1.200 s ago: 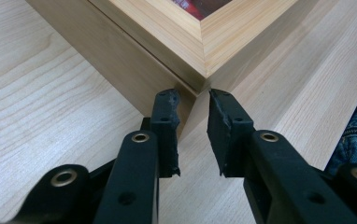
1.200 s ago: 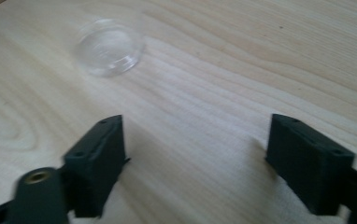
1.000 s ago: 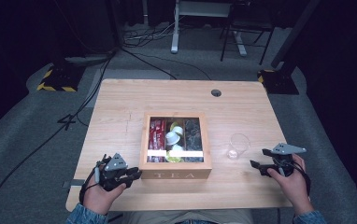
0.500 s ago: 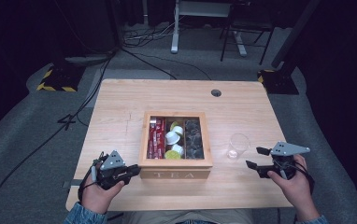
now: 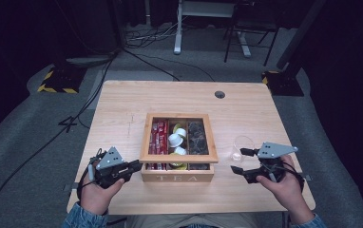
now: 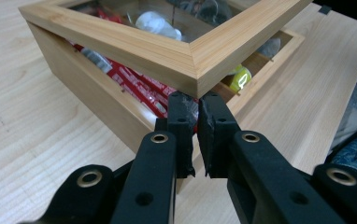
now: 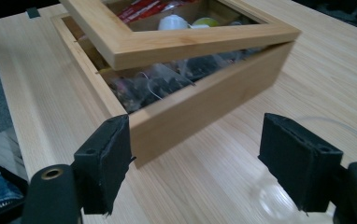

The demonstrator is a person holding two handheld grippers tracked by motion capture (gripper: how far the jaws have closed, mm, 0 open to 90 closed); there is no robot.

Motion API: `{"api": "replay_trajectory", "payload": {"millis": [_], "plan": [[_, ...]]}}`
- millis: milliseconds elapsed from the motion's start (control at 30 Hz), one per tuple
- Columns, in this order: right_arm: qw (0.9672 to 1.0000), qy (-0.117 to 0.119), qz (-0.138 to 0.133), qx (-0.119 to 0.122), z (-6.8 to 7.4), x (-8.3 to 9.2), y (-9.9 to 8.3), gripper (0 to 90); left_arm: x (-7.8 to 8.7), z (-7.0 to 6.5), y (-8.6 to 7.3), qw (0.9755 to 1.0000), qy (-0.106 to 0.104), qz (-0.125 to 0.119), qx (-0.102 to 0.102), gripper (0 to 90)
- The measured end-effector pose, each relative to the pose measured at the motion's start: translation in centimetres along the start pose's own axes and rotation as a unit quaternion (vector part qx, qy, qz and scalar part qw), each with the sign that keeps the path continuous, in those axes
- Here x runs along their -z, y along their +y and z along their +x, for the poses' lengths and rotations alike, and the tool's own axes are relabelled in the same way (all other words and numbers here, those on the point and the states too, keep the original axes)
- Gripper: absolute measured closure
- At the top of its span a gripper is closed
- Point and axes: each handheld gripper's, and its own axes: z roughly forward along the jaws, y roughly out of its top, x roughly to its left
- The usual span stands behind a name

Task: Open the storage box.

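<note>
Wooden tea box (image 5: pixel 178 173) lid ajar; left claw (image 6: pixel 191 112) closed under its corner.

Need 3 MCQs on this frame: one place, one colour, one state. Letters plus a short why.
1. Where does the cup stand relative to the box?
A) to its left
B) to its right
C) inside it

2. What colour are the packets in the box's left compartment?
A) red
B) blue
C) green

3. How is the lid?
A) flat shut
B) taken off and lying on the table
C) raised a little at the front

1 B: the high view shows it on the table to the right of the box.
2 A: they show red through the lid in the high view.
3 C: both gripper views show a gap between the lid's frame and the box's front wall.
</note>
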Motion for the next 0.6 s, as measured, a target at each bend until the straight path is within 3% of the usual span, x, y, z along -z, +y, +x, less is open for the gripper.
{"api": "replay_trajectory", "payload": {"millis": [133,233,500,600], "plan": [[0.9998,0.011,0.002,0.015,0.8,-1.2,0.6,24.2,0.0,0.1,0.3,1.0000,-0.001,-0.002,-0.001,83.6],[0.9991,0.013,0.009,0.039,1.4,-2.3,1.1,24.1,0.0,0.2,0.5,1.0000,-0.001,-0.004,-0.004,83.6],[0.9963,-0.012,0.014,0.084,2.7,-4.2,2.9,31.9,-0.3,0.2,0.9,1.0000,-0.003,-0.006,-0.004,83.7],[0.9957,-0.020,0.013,0.089,2.7,-4.7,3.3,35.6,-0.3,0.3,0.9,1.0000,-0.005,-0.006,-0.005,83.7]]}}
